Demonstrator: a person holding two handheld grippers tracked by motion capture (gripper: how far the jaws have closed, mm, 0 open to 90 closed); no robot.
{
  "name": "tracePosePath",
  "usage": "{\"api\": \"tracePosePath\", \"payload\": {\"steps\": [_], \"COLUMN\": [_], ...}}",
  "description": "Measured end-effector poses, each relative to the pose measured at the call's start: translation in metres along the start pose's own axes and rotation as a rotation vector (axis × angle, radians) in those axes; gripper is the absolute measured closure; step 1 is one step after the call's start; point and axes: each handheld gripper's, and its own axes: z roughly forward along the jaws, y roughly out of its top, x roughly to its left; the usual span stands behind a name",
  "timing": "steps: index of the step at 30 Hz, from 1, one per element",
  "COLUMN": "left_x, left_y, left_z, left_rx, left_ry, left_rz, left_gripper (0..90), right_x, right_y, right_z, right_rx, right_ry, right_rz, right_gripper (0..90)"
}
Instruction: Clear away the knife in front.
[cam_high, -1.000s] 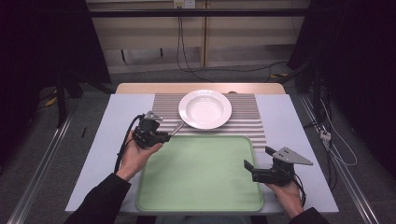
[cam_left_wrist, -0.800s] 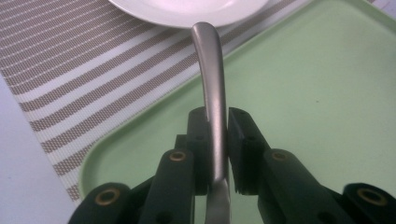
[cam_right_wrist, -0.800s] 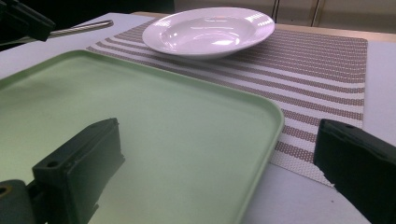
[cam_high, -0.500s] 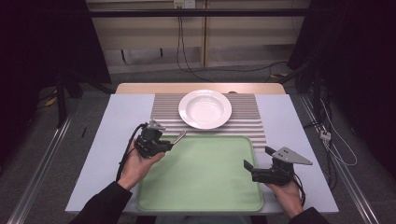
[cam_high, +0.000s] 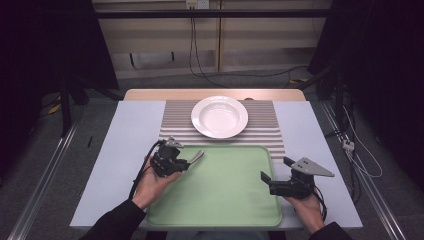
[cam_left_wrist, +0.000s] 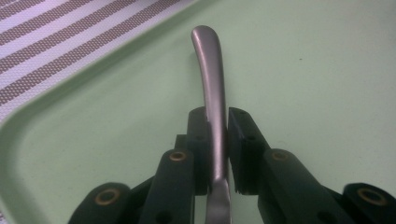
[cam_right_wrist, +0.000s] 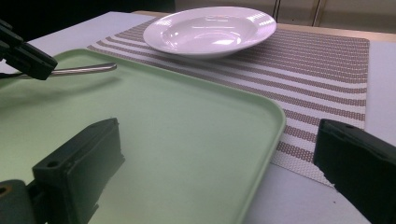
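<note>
**Metal utensil carried over the tray, ready to be set down**

Your left gripper hangs over the near-left part of the pale green plastic tray, its black jaws pinched on the stem of a slim, curved, brushed-metal utensil handle. The rounded free end points ahead toward the tray's far edge; the working end lies behind the jaws, so you cannot tell spoon from fork. In the right gripper view the handle floats above the tray, its shadow below it. Further back, the round white ceramic plate sits on the brown-and-white striped woven placemat, apart from the tray. At the tray's right edge, your right gripper rests with jaws spread wide and holding nothing.

The step in hand looks like carrying the utensil. The next move likely calls for lowering it flat onto the tray before you ease the pinch.
</note>
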Motion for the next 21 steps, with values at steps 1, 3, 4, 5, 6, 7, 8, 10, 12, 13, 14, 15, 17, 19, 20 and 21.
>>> {"api": "tracePosePath", "payload": {"steps": [1, 3, 4, 5, 6, 7, 8, 10, 12, 13, 14, 15, 17, 19, 20, 21], "left_x": [-0.001, -0.002, -0.003, -0.004, -0.006, -0.007, -0.007, -0.009, -0.008, -0.008, -0.008, -0.009, -0.01, -0.01, -0.01, -0.01], "left_y": [0.0, -0.002, -0.003, -0.004, -0.005, -0.006, -0.006, -0.007, -0.008, -0.008, -0.009, -0.01, -0.011, -0.012, -0.012, -0.012], "left_z": [0.001, 0.002, 0.003, 0.004, 0.006, 0.008, 0.008, 0.01, 0.011, 0.011, 0.012, 0.013, 0.015, 0.016, 0.016, 0.016], "left_rx": [0.002, 0.008, 0.01, 0.016, 0.019, 0.03, 0.03, 0.031, 0.033, 0.037, 0.037, 0.04, 0.052, 0.056, 0.055, 0.056], "left_ry": [-0.003, -0.01, -0.006, -0.007, -0.01, -0.018, -0.018, -0.017, -0.032, -0.035, -0.034, -0.03, -0.041, -0.042, -0.034, -0.034], "left_rz": [0.0, 0.005, 0.005, 0.007, 0.009, 0.009, 0.009, 0.013, 0.003, 0.004, 0.003, 0.003, 0.003, 0.005, 0.006, 0.008], "left_gripper": [79.8, 79.8, 79.8, 79.8, 79.8, 79.8, 79.8, 79.8, 79.7, 79.7, 79.7, 79.7, 79.7, 79.7, 79.7, 79.7], "right_x": [0.0, 0.0, 0.0, 0.0, 0.0, 0.0, 0.0, 0.0, 0.0, 0.0, 0.0, 0.0, 0.0, 0.0, 0.0, 0.0], "right_y": [0.0, 0.0, 0.0, 0.0, 0.0, 0.0, 0.0, 0.0, 0.0, 0.0, 0.0, 0.0, 0.0, 0.0, 0.0, 0.0], "right_z": [0.0, 0.0, 0.0, 0.0, 0.0, 0.0, 0.0, 0.0, 0.0, 0.0, 0.0, 0.0, 0.0, 0.0, 0.0, 0.0], "right_rx": [0.0, 0.001, 0.001, 0.005, 0.006, 0.005, 0.005, 0.005, 0.005, 0.002, 0.002, 0.001, 0.005, 0.001, 0.001, 0.001], "right_ry": [0.0, -0.001, -0.001, 0.0, 0.0, 0.001, 0.0, 0.0, -0.001, -0.002, -0.002, -0.001, -0.001, -0.002, -0.003, -0.004], "right_rz": [0.001, 0.001, -0.001, -0.003, -0.002, -0.003, -0.003, -0.004, -0.004, -0.001, -0.003, -0.002, -0.003, -0.004, -0.004, -0.003], "right_gripper": [1.1, 1.1, 1.1, 1.1, 1.1, 1.1, 1.1, 1.1, 1.1, 1.0, 0.9, 0.9, 0.8, 0.8, 0.8, 0.8]}}
